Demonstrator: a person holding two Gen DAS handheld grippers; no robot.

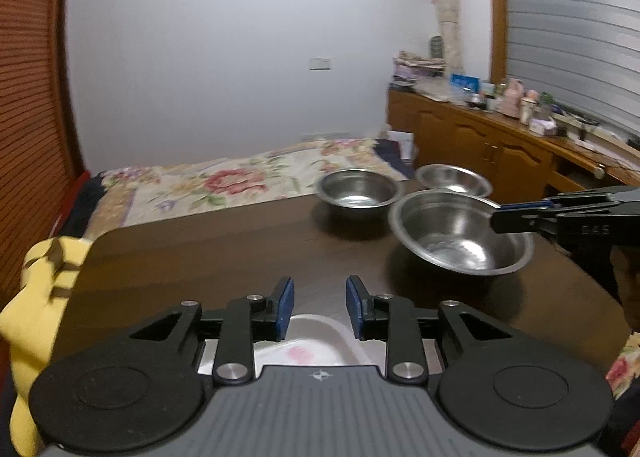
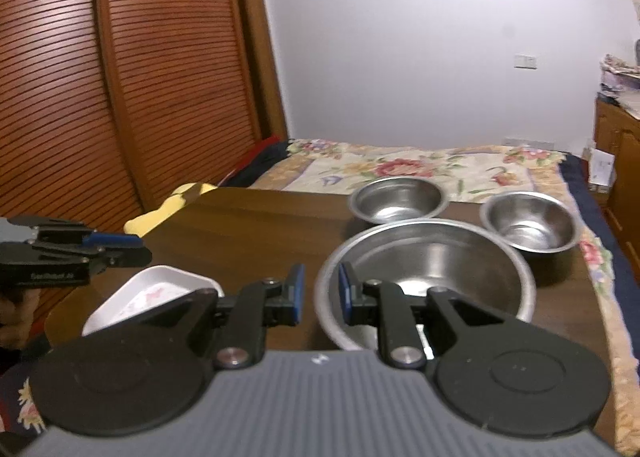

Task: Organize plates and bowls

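Bedroom, dark wood counter (image 2: 256, 225) at the bed's foot. Large steel bowl (image 2: 432, 269) is the landmark: its near rim sits between the right gripper (image 2: 319, 293) jaws, looks clamped. Two small bowls behind it. White dish (image 2: 160, 289) left of it, under the left gripper (image 1: 320, 307), jaws apart, empty.

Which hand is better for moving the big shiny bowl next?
Right, probably. The right tool pinches the big bowl by its rim, near the two smaller bowls. The left tool is open and empty above the white plate, farther away.
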